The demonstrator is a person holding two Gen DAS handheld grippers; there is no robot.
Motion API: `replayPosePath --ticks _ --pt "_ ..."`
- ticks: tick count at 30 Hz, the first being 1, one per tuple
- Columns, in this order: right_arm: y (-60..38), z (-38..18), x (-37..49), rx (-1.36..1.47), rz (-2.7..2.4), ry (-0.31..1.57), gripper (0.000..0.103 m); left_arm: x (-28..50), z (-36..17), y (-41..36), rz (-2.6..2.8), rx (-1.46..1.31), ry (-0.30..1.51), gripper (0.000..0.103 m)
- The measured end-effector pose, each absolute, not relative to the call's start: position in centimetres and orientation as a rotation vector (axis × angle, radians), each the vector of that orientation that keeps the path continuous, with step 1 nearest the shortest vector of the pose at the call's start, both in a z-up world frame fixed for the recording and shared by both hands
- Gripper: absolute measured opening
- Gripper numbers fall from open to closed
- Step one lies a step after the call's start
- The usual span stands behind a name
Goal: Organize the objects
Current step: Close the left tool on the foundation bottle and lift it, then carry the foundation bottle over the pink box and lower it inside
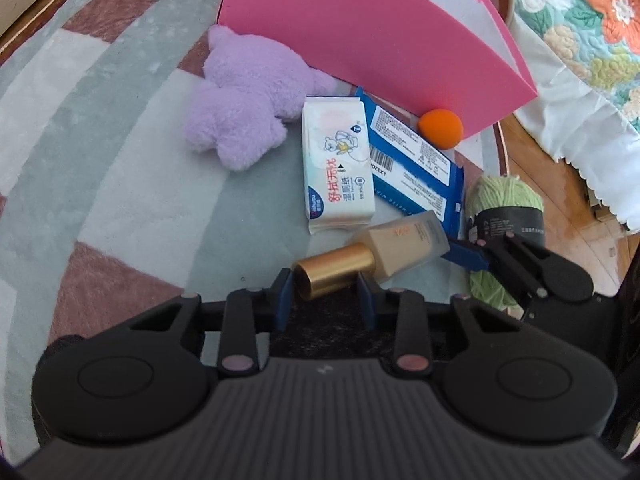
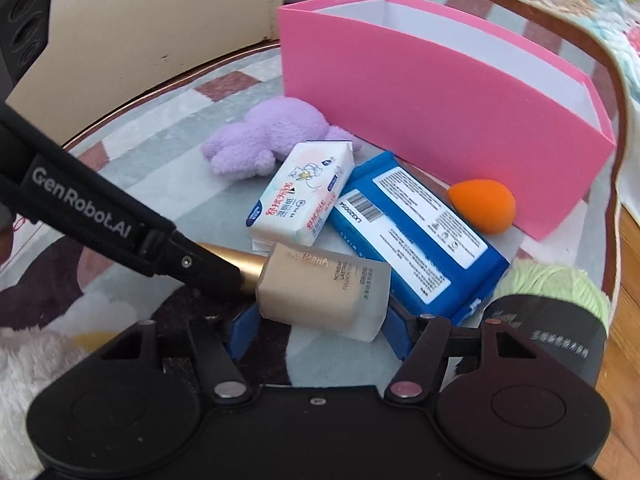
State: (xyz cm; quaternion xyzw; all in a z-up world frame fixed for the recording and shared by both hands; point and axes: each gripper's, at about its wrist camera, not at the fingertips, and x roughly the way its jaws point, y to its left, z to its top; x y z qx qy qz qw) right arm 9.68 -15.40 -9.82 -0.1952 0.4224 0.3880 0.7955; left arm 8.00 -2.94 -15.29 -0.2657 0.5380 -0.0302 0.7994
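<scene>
Left gripper (image 1: pixel 325 294): blue fingers either side of the gold cap (image 1: pixel 334 275) of the foundation bottle (image 1: pixel 408 246), narrow gap, pads look in contact with the cap; cannot tell for sure whether they press it. Right gripper (image 2: pixel 318 330): fingers set wider, flanking the bottle's glass body (image 2: pixel 328 294), one pad at each lower corner; grip or just contact, cannot tell.

Bottle lies on its side on the patterned cloth (image 1: pixel 120 184). In the left wrist view the long axis runs from 7 o'clock (cap end, nearest the camera) to 1 o'clock (base end). In the right wrist view the cap points to 9 o'clock under the left gripper's black arm, and the base points to 3 o'clock.

Just beyond the bottle, at 12 o'clock: white tissue pack (image 1: pixel 338 166), touching or nearly touching the bottle. Beside it at 1 o'clock is a blue wipes pack (image 1: pixel 416 164), label side up, its edge tucked under the tissue pack. Green yarn skein (image 1: pixel 504 208) with a dark band at 3 o'clock, close to the right gripper.

Further out: purple plush toy (image 1: pixel 244 100) at 11 o'clock, touching the tissue pack's far corner. Orange makeup sponge (image 1: pixel 441 128) at 1 o'clock, against the foot of the pink box (image 1: pixel 360 32). Box stands upright, open top, white inside, farthest back at 12 to 1 o'clock.
</scene>
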Motion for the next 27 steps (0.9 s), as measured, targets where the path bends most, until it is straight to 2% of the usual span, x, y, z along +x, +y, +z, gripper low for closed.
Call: replayPosePath --ticks 11,16,27 --pt "-16.2 -8.5 8.6 -0.343 0.8 0.87 0.069 7.8 -13.0 -3.9 -0.089 -0.448 1.151 0.033" --pt "-16.6 -5.6 8.4 -0.33 0.795 0.822 0.069 8.0 -10.4 -4.4 -0.115 -0.4 1.158 0.033" --pt "-17.0 1.0 9.4 -0.318 0.769 0.672 0.069 8.9 -2.7 -4.7 -0.155 -0.354 1.016 0.033"
